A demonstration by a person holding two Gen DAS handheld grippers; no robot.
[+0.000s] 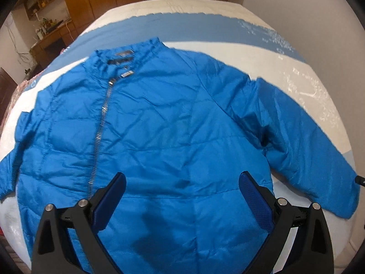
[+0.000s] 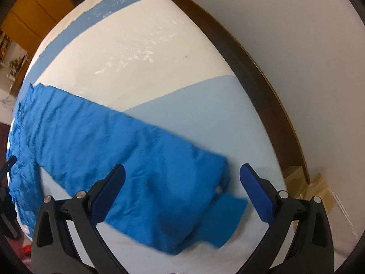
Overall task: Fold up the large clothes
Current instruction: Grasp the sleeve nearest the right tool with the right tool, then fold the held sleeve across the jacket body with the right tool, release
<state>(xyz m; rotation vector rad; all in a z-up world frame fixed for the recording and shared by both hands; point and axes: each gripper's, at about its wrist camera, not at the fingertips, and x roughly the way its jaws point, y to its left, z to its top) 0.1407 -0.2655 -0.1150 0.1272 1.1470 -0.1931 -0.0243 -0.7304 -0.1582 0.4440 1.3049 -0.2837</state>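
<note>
Blue and puffy, the big jacket (image 1: 159, 125) lies flat and face up on the bed (image 1: 205, 45), with its collar (image 1: 127, 52) pointing to the far end. Everything here is told from the jacket. On its left side one sleeve (image 1: 13, 141) lies out toward the bed's edge. A little left of its middle, the silver zipper (image 1: 100, 132) runs from the collar down to the hem and looks closed. The left gripper (image 1: 182, 189) hangs over the bottom middle of the jacket, with its jaws wide open and nothing in them; I cannot tell if it touches the cloth. On the jacket's right side the other sleeve (image 2: 118, 150) lies out straight across the bed. The right gripper (image 2: 182, 182) hangs over the end of that sleeve, by the cuff (image 2: 219, 219). Its jaws are wide open too and hold nothing. Past the cuff is the dark wooden bed frame (image 2: 262, 86) and the white wall (image 2: 296, 34). No fold is made yet, so I think the job is just starting. The right sleeve looks like the first thing to fold. To do it well, pinch the sleeve close to the cuff, through both layers, lift it just a little, and lay it flat across the jacket's chest. The cloth looks slippery, so grip it firmly and move it slowly, and keep the body of the jacket flat.
</note>
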